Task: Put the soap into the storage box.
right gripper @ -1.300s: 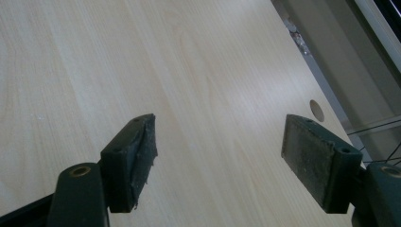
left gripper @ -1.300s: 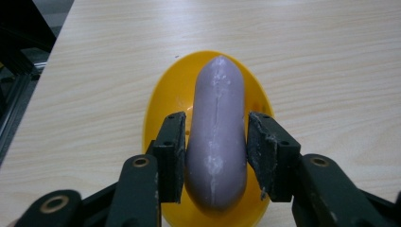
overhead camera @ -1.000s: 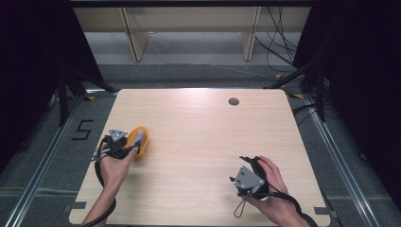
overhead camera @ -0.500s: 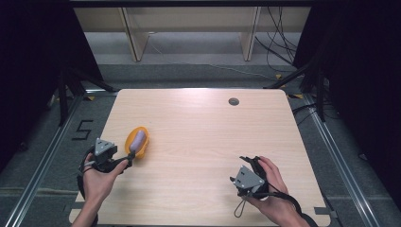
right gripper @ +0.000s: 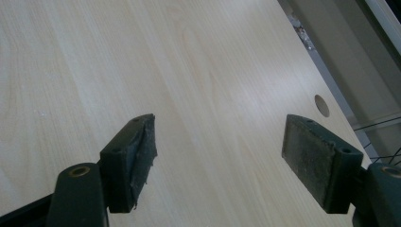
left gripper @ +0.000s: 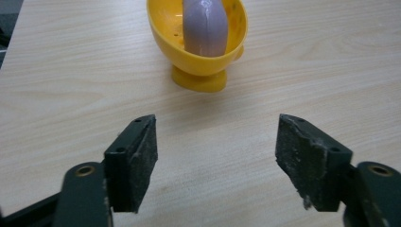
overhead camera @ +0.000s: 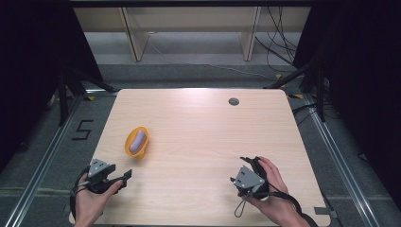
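High view: table underneath everything. Left gripper at seven o'clock on it, jaws apart after closing slightly, nothing between them. Right gripper at five o'clock, released, empty. Yellow bowl at nine o'clock, just beyond left gripper, apart from it. Purple piece lying inside bowl.

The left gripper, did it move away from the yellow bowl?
Yes. The left gripper pulled back toward the table's near edge, jaws open and empty, leaving the yellow bowl behind.
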The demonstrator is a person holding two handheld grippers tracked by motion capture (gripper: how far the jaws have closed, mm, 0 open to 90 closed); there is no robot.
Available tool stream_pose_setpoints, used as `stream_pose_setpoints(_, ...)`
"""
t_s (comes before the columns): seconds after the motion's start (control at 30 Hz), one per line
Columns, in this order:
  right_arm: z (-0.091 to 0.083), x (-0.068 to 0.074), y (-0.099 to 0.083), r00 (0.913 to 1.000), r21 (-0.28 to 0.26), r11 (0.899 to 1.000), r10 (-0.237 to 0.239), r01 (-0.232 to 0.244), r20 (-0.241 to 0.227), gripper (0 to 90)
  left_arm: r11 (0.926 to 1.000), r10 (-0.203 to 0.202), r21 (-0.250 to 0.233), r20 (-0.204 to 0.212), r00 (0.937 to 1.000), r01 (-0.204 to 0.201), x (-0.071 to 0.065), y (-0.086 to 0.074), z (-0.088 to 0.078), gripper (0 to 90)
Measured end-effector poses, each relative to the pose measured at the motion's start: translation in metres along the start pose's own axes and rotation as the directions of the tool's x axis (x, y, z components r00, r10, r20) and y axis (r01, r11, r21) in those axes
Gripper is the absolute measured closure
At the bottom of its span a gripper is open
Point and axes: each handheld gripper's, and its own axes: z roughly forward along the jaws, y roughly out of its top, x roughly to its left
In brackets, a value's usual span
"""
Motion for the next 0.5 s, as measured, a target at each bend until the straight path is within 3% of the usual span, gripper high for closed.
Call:
stream_pose_setpoints(0.1, -0.0002, -0.0015, -0.0001, 0.9999, -0.008, 1.0, -0.011, 0.011, 0.003, 28.0, 0.9996, -0.027, -0.001, 0.009, 0.9996, 0.027, -0.001, -0.0056, -0.0005, 33.5)
stream_pose_setpoints(0.13, -0.0005, -0.0009, -0.0006, 0.9999, -0.005, 1.0, 0.014, -0.014, 0.007, 28.2, 0.9997, -0.021, 0.011, 0.002, 0.9998, 0.021, -0.0002, -0.0062, -0.0002, 34.3)
stream_pose_setpoints(0.23, -0.0017, -0.004, -0.0018, 0.9997, -0.015, 1.0, 0.025, -0.025, 0.008, 29.6, 0.9992, -0.031, 0.023, -0.007, 0.9995, 0.031, -0.0001, -0.0065, 0.0017, 35.4)
stream_pose_setpoints(0.37, -0.003, -0.0054, -0.0052, 0.9973, -0.012, 0.997, 0.073, -0.073, -0.004, 30.4, 0.9989, -0.037, 0.028, 0.003, 0.9993, 0.037, 0.0011, -0.0069, 0.003, 37.5)
stream_pose_setpoints(0.5, -0.0028, -0.0068, -0.0061, 0.9979, -0.011, 0.998, 0.063, -0.064, -0.013, 30.4, 0.9983, -0.046, 0.037, 0.003, 0.9989, 0.046, 0.0025, -0.0076, 0.0042, 38.0)
